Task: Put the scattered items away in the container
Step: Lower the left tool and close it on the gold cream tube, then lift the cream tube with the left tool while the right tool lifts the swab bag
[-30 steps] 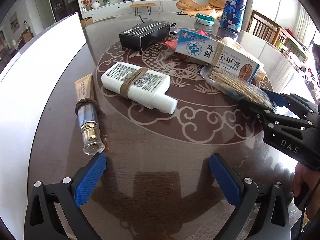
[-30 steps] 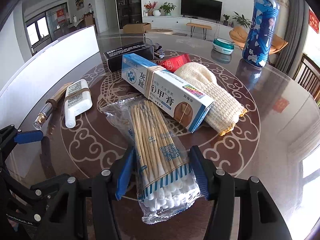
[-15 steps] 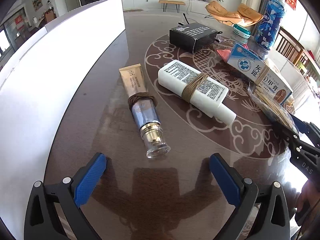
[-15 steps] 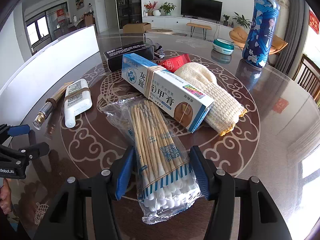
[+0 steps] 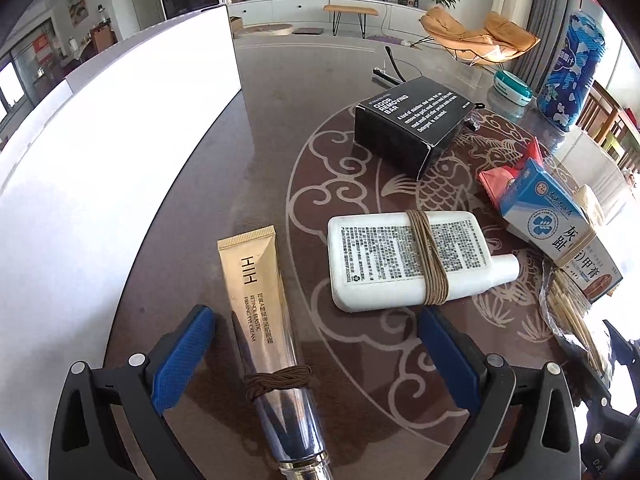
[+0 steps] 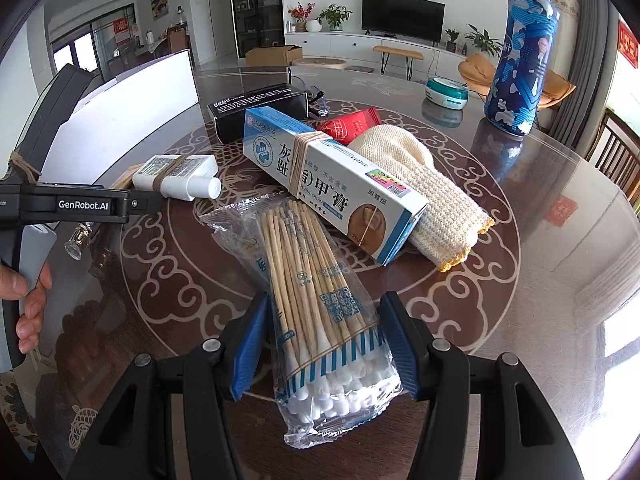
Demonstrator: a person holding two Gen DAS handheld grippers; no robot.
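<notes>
A gold cream tube [image 5: 256, 304] with a clear cap and a brown string lies on the dark table, between the fingers of my left gripper [image 5: 316, 316]. Its jaws are closing and the blue pads stand apart from the tube. Just right of it lies a white bottle [image 5: 404, 264] bound with string. My right gripper [image 6: 325, 300] is shut on a clear bag of cotton swabs [image 6: 304, 248] that rests on the table. The white container [image 5: 100, 184] stands along the table's left side.
A black box [image 5: 412, 124], a blue-and-white ointment box [image 6: 332, 184], a red packet [image 6: 348, 126] and a cream knitted cloth [image 6: 424, 188] lie mid-table. A tall blue can [image 6: 520, 60] and a teal case [image 6: 446, 94] stand farther back. A hand [image 6: 28, 300] holds the left gripper.
My left gripper has slid left and forward across the table, so the gold tube now lies between its fingers, and the jaws have narrowed a little. The right gripper and swab bag stayed put.
</notes>
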